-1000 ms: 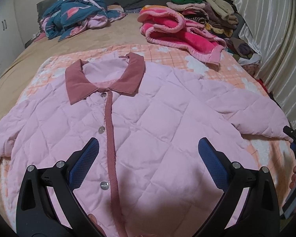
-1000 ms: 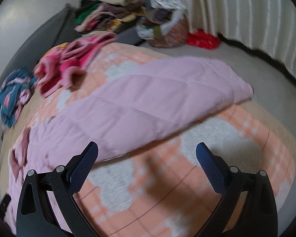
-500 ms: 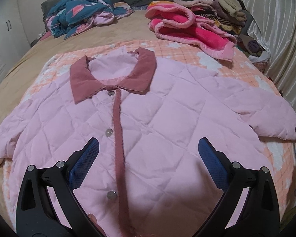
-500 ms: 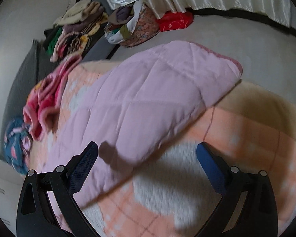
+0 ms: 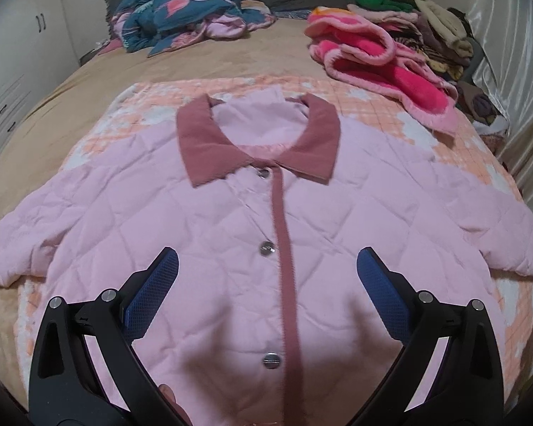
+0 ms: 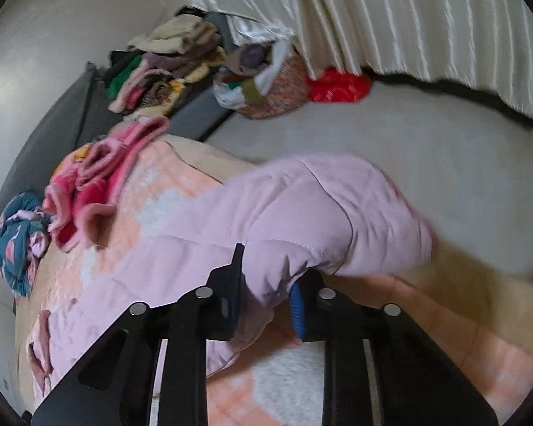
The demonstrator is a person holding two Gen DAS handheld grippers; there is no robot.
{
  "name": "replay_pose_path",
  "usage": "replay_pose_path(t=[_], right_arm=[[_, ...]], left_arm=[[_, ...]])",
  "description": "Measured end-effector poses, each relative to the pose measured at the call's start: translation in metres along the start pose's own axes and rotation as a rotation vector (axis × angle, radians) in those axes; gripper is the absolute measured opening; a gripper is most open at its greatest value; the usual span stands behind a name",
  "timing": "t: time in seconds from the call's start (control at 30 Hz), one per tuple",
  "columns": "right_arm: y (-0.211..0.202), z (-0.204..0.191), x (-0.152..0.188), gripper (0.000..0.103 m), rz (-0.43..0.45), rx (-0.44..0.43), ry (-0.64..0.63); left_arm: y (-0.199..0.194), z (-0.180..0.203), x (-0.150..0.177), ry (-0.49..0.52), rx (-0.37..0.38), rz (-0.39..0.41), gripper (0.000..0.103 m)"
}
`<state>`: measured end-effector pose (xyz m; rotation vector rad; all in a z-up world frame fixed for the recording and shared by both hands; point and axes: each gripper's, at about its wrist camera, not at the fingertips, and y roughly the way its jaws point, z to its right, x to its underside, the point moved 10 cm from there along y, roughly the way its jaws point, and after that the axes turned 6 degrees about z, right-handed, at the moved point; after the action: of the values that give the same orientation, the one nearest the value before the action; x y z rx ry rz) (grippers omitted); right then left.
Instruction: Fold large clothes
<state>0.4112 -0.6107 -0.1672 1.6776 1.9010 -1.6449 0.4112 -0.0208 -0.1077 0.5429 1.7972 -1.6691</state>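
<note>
The right gripper has just closed its jaws on the sleeve of the pink quilted jacket, where half a second ago they stood wide open above it; the fabric is now bunched between the 2 fingers and pinched there, near the edge of the bed. That reads as the start of the first fold: with the sleeve secured, it can be carried inward across the body of the jacket. The left gripper hangs over the lower front of the jacket with its fingers spread wide and nothing between them, the buttoned placket running up between them toward the dusty-rose collar. The jacket itself lies flat, front up and buttoned, on a peach-and-white blanket spread on the bed, both sleeves out to the sides. As for containers, only 1 shows: a patterned basket on the floor by the curtain, stuffed with mixed cloth items that spill over its rim, with a red bundle just beside it. Loose heaps sit at the head of the bed: a bright pink fleece, a teal patterned garment, and a stack of clothes
</note>
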Motion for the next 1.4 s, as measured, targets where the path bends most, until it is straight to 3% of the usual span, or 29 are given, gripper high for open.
replay_pose_path(t=[0.17, 0.3, 0.63, 0.83, 1.0, 1.4], right_arm=[[-0.038, -0.054, -0.027, 0.019, 0.088, -0.039, -0.174], [-0.073, -0.107, -0.040, 0.018, 0.186, -0.065, -0.353], [-0.132, -0.212, -0.027, 0.017, 0.269, -0.245, -0.484], [-0.154, -0.273, 0.001, 0.017, 0.264, -0.362, -0.538], [-0.164, -0.316, 0.034, 0.017, 0.242, -0.428, -0.575], [-0.157, -0.408, 0.173, 0.017, 0.096, -0.558, -0.701]], left_arm=[[-0.009, -0.024, -0.010, -0.036, -0.023, -0.006, 0.094], [-0.016, -0.048, -0.015, -0.116, 0.004, -0.011, 0.094], [-0.030, -0.102, -0.025, -0.229, 0.024, 0.053, 0.094], [-0.028, -0.139, -0.030, -0.281, 0.006, 0.096, 0.094], [-0.018, -0.156, -0.027, -0.337, 0.063, 0.096, 0.094], [-0.006, -0.159, -0.018, -0.341, 0.090, 0.063, 0.094]])
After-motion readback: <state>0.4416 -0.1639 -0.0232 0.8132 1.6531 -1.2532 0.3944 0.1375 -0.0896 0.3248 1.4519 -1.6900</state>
